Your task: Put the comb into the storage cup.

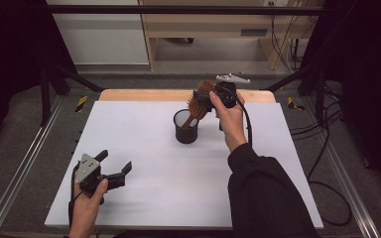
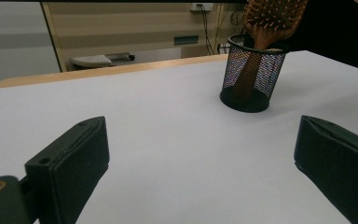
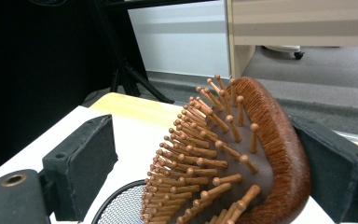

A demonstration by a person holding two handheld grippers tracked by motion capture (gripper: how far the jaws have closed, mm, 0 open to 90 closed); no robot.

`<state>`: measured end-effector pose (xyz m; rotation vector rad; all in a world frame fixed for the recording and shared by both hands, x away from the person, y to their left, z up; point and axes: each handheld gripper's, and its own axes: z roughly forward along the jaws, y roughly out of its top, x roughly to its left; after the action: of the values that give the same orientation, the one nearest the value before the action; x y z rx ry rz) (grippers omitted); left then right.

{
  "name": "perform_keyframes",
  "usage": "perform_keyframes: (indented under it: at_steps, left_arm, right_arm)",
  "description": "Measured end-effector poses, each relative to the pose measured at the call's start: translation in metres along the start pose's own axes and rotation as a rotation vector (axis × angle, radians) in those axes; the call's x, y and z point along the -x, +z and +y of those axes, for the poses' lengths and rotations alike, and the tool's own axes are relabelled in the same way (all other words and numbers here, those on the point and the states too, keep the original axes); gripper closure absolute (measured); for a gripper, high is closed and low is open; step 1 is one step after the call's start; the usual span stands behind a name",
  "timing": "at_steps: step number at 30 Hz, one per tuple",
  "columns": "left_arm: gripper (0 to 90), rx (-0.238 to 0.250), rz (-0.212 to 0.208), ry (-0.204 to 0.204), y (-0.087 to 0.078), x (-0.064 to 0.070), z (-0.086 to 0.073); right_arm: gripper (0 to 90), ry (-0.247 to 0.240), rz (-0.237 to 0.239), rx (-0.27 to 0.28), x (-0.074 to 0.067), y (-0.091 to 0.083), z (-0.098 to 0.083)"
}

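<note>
Wooden paddle hairbrush (image 1: pixel 201 99) handle-down in black mesh cup (image 1: pixel 186 127), right claw (image 3: pixel 205 158) seemingly loose round it, left claw (image 1: pixel 114 166) open.

High view: fixed above the person's side, looks fwd and down over the whole white table (image 1: pixel 178 168), far off.

Left gripper view: sits low near the table's near-left corner, faces across the surface twd the mesh cup (image 2: pixel 252 74) and hairbrush (image 2: pixel 272 18), mid-distance, room wall behind.

Right gripper view: up above the cup, v. close on the brush head, looks along it twd the table's far edge and floor beyond.

All three share the cup and brush; the high view also takes in both gripper cams' positions.
</note>
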<state>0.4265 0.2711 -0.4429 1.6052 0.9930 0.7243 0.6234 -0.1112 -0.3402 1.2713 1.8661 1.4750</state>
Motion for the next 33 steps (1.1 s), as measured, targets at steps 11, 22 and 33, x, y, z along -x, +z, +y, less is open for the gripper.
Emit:
perform_keyframes:
  at_steps: [11, 22, 33]
  left_arm:
    - [3.5, 0.001, 0.004, 0.0, 0.0, 0.0, 0.0]
    - [3.5, 0.001, 0.005, -0.003, 0.0, -0.001, 0.0]
    - [3.5, 0.004, 0.01, -0.004, -0.001, -0.002, 0.0]
  right_arm:
    - [7.6, -0.052, -0.046, 0.033, -0.006, -0.006, 0.002]
    - [6.9, -0.093, -0.083, 0.082, -0.007, -0.016, 0.002]
    - [6.2, -0.116, -0.087, 0.164, -0.011, -0.03, 0.005]
